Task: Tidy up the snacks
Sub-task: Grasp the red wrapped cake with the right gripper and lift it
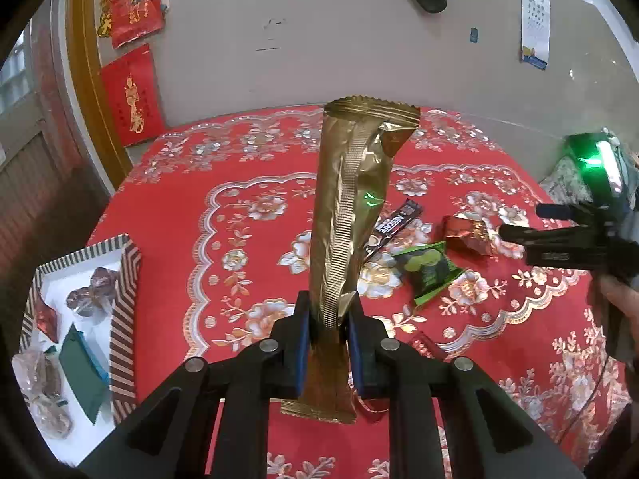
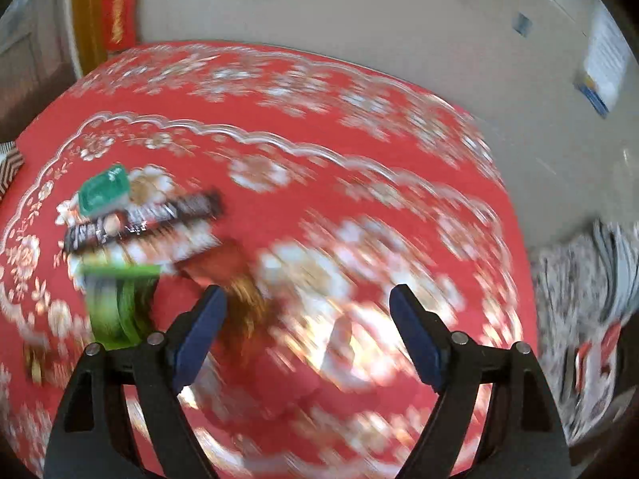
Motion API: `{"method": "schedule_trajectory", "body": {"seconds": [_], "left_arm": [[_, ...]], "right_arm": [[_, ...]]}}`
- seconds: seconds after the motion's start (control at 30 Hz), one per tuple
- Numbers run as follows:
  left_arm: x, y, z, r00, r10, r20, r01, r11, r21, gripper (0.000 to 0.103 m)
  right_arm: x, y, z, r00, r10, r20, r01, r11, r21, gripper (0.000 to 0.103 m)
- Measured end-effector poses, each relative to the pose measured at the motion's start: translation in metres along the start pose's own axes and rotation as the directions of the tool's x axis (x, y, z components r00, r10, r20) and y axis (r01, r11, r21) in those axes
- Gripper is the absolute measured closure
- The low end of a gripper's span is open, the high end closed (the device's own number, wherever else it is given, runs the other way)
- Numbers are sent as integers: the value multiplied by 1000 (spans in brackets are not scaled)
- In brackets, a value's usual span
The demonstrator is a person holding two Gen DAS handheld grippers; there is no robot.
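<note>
Blurred view: the right hand-held gripper (image 2: 307,331) gapes wide above the red surface (image 2: 359,159), snacks (image 2: 139,219) lying left.

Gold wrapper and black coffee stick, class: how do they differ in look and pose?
The gold wrapper is plain, shiny and ribbed; the coffee stick is black with white lettering. The gold wrapper stands upright, clamped in the left tool; the coffee stick lies flat on the tablecloth. The gold wrapper looks wider. Both are long sealed packets.
</note>
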State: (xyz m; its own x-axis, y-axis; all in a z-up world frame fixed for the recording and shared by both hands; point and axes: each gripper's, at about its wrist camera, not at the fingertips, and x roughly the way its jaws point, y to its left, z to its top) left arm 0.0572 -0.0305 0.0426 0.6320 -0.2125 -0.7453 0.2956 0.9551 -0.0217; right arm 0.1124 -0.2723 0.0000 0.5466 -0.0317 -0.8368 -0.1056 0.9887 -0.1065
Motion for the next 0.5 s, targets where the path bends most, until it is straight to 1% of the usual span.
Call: {"method": "schedule_trajectory", "body": {"seconds": [0.07,0.1,0.17,0.2,0.27,0.33,0.4,0.5], "left_arm": [[1,-3,-1,1000,-5,0,5,1000,-3,86],[0,-4,-2,1000,-9,0,9,1000,-4,86],[-4,-8,-5,1000,-10,-3,10,1000,7,86],[-6,-8,-6,1000,-9,-2,9,1000,7,86],[-9,-7,-8,1000,-5,-1,5,1000,5,86],[-12,-4,-9,1000,-2,-4,2,1000,0,86],[-14,0,-10,1000,1,-7,-1,1000,-8,86],[-13,2,-11,1000,1,-11,-1,1000,-21,86]], "right_arm": [[-12,-16,-6,995,92,38,-94,994,50,19],[-15,-17,-7,986,154,57,-157,986,60,19],[-12,-12,-5,969,236,71,-239,970,41,19],[-8,-6,-2,964,255,73,-256,967,6,19],[-1,10,2,964,258,70,-250,962,-104,19],[8,22,5,974,221,59,-205,958,-199,19],[18,26,7,974,227,26,-211,938,-274,19],[26,24,6,971,240,-8,-232,926,-300,19]]}}
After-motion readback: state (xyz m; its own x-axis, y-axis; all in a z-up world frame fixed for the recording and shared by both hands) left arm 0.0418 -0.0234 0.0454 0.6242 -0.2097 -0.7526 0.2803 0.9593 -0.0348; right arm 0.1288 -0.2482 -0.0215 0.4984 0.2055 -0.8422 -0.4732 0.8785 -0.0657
